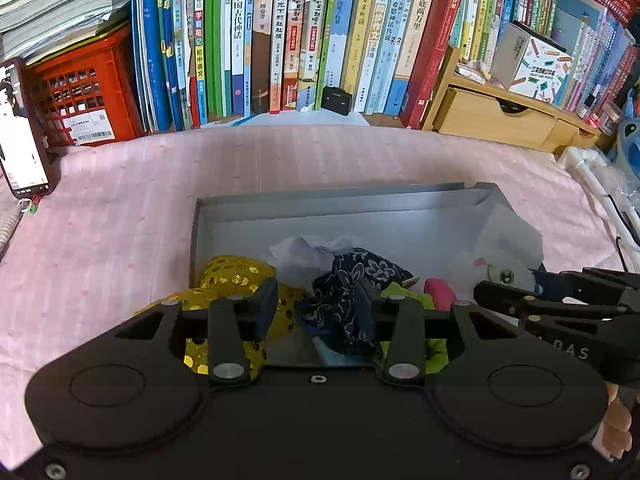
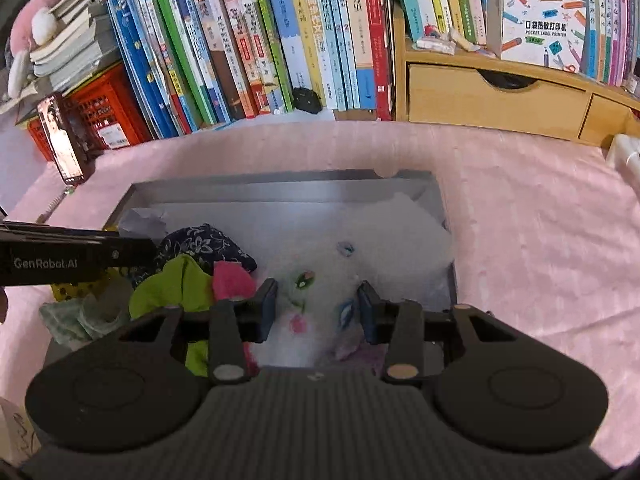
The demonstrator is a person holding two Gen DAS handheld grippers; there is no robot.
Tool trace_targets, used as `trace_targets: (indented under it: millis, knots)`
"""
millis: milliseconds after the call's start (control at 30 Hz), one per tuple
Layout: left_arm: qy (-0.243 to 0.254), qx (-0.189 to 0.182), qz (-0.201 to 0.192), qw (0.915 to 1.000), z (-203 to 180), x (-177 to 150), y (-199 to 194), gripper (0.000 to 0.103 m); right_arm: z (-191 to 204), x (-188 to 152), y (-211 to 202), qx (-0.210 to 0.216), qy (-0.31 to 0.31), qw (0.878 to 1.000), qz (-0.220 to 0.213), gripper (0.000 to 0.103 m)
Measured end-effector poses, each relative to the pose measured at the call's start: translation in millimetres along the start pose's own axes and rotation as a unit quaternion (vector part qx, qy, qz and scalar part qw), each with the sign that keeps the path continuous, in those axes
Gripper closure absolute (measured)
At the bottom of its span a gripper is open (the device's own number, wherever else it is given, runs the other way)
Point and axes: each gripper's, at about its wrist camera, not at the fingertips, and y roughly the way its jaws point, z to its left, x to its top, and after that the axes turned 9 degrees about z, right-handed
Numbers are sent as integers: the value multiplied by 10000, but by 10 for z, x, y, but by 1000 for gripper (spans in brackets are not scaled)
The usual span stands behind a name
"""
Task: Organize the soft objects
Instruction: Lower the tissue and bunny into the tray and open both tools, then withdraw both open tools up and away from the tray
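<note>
A grey box [image 1: 320,200] sits on the pink cloth and holds soft things. In the left wrist view I see a yellow sequined piece [image 1: 232,276], a dark blue floral cloth [image 1: 360,272], a green cloth [image 1: 404,294], a pink piece [image 1: 440,292] and a white plush toy [image 1: 500,268]. My left gripper [image 1: 318,308] is open, its jaws straddling the floral cloth over the box's near side. In the right wrist view my right gripper [image 2: 318,312] is open above the white plush [image 2: 360,248], beside the green cloth [image 2: 176,284] and pink piece [image 2: 232,280].
A row of upright books [image 1: 280,40] lines the back. A red crate [image 1: 80,88] and a phone [image 1: 20,128] stand at the left. A wooden drawer unit [image 2: 500,96] stands at the right. Pink cloth [image 2: 540,220] surrounds the box.
</note>
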Motion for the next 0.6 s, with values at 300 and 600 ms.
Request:
trace_targets:
  millis: [300,600]
  knots:
    - [52,-61,-258,9996,-47,-104,-264,52,-3,-37,-326,53,-38,9988,-479,33]
    - [202,-84,-654,9976,-129,-292,-631,42,101,-175,-684,-4,-231,9950,-970,22]
